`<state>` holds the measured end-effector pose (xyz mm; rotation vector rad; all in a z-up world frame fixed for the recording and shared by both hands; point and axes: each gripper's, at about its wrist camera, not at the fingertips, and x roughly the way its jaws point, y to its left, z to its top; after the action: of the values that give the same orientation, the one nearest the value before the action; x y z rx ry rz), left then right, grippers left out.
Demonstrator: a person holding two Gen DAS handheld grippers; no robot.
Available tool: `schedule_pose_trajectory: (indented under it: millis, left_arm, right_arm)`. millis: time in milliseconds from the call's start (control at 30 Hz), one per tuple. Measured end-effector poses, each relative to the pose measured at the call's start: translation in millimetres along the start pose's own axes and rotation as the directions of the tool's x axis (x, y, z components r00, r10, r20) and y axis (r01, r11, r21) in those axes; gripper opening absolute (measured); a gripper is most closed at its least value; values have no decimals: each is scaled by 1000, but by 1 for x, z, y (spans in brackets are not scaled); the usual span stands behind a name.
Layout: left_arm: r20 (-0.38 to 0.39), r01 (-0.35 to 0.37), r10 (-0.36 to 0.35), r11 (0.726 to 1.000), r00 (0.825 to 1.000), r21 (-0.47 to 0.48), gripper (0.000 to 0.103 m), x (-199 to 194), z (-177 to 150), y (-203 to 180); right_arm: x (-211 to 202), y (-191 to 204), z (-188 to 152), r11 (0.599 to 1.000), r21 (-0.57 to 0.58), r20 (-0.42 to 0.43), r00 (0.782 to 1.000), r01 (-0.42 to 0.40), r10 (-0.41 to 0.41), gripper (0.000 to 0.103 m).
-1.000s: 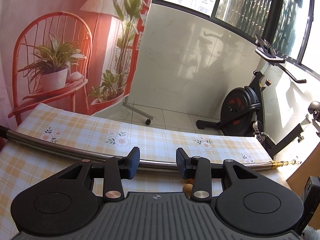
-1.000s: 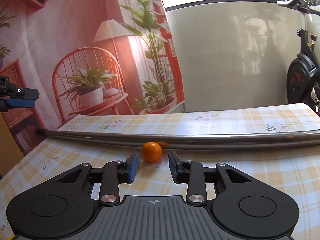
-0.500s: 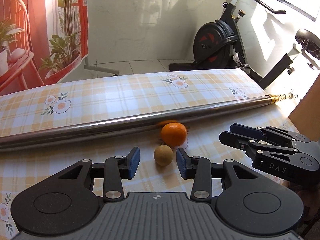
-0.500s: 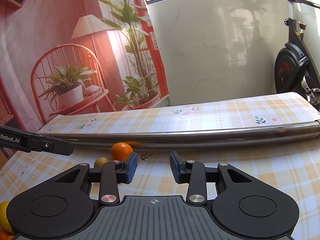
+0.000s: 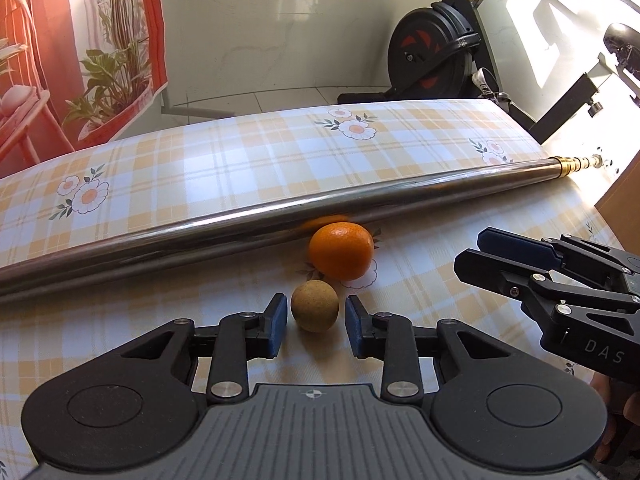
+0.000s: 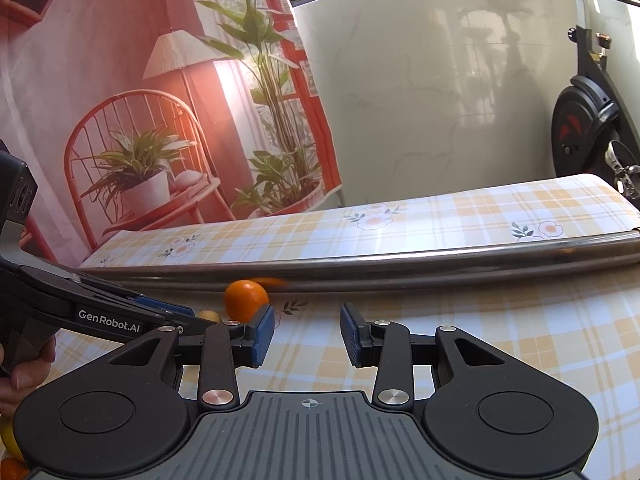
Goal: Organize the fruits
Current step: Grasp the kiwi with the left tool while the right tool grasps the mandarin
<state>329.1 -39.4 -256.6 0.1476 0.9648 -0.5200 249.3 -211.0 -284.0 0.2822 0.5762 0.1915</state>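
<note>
Our left gripper [image 5: 316, 326] stands open on the checked tablecloth [image 5: 420, 280], its blue pads on either side of a small tan fruit [image 5: 315, 311], neither pad touching it so far as we can tell. Just beyond the tan fruit, and close enough that the two may touch, sits an orange [image 5: 341, 250] resting against a steel pole [image 5: 200, 232] that runs across the table ahead of both grippers. Our right gripper [image 6: 307, 334] is also open and holds nothing; the orange lies ahead of its left finger rather than between the two. To do this step well, we judge the left gripper should ease forward only slightly, so the pads meet the tan fruit at its widest part, then close gently: the fruit is round and would likely roll or squirt out if pinched near its front or back. Pushing too far would nudge the orange, though the pole behind should stop it rolling away. The right gripper would do best to hold clear to the right until the lift is made. Much is hidden from us: where the fruits are meant to go shows in neither view. At the lower left edge of the right wrist view, yellow and orange shapes are cut off, perhaps more fruit. From that view the tan fruit is mostly masked by the left gripper.
</note>
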Motion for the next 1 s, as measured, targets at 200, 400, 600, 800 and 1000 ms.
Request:
schedule_pose_trajectory:
  millis: [200, 400, 600, 800, 1000]
  left_arm:
    - [26, -10, 9, 1000, 1000, 4, 27, -15, -5, 3]
    - [127, -20, 30, 997, 992, -79, 27, -68, -16, 15]
    - [242, -22, 65, 984, 968, -177, 27, -124, -47, 21]
    - [311, 3, 84, 963, 947, -269, 27, -154, -63, 23]
    - [315, 21, 77, 956, 946, -294, 27, -154, -66, 18]
  right_arm:
    - [1, 0, 0, 1000, 3, -10, 1000, -13, 13, 35]
    - [4, 9, 5, 999, -30, -21, 999, -42, 42, 35]
    - [27, 28, 15, 996, -69, -44, 997, -64, 61, 35]
    - [56, 50, 26, 988, -134, -110, 992, -73, 58, 43]
    - [77, 68, 28, 984, -175, -167, 986, -44, 14, 43]
